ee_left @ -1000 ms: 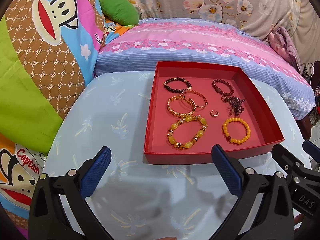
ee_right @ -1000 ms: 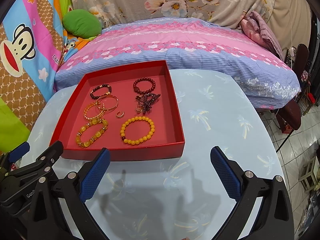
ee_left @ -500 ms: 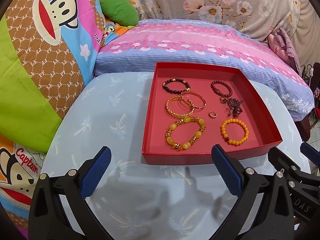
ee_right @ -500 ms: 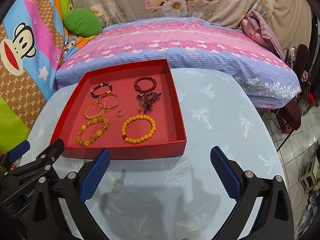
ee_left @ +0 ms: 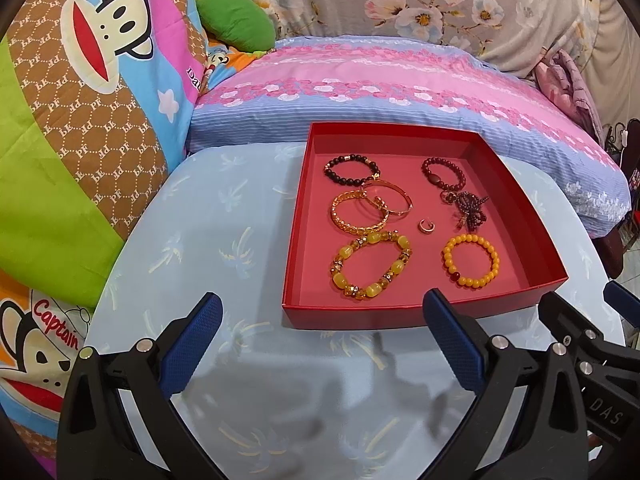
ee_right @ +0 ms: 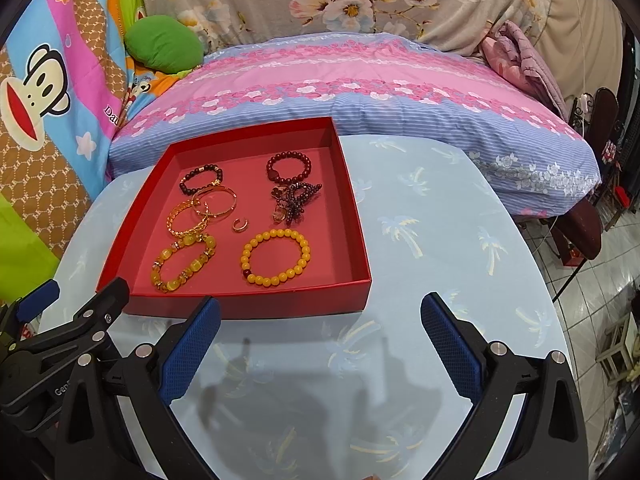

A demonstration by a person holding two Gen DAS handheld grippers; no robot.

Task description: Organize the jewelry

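I am looking across a round tabletop (ee_left: pixel 224 240) covered in pale blue cloth with a palm-tree print, its glossy surface showing dark reflections of my tools. Behind it lies a bed (ee_left: pixel 380 92) under a pink and blue floral-striped cover, with a grey flowered sheet hung behind it. A cartoon-monkey blanket (ee_left: pixel 80 92) rises on the left, and a green cushion (ee_left: pixel 236 20) sits at its top edge. In the right wrist view I see tiled floor (ee_right: pixel 600 312) off to the right.

A shallow red tray (ee_left: pixel 520 216) rests on the far half of the tabletop, against the bed's edge. Inside it I count a black bead bracelet (ee_left: pixel 351 169), a dark red bead bracelet (ee_left: pixel 443 171), two overlapping gold bangles (ee_left: pixel 370 210), a tangled dark bead string (ee_left: pixel 468 208), a small gold ring (ee_left: pixel 426 225), a chunky yellow stone bracelet (ee_left: pixel 370 264) and an orange bead bracelet (ee_left: pixel 471 260).

My left gripper (ee_left: pixel 322 330) hovers above the tabletop with its blue fingers (ee_left: pixel 192 344) spread wide and empty; the tray's near wall sits just ahead, nearer the right-hand finger. My right gripper (ee_right: pixel 320 334) is likewise spread and holding nothing, its left-hand finger (ee_right: pixel 192 344) close to the tray's near wall while the other one is over bare cloth. The two tools sit side by side, each showing in the other's view.
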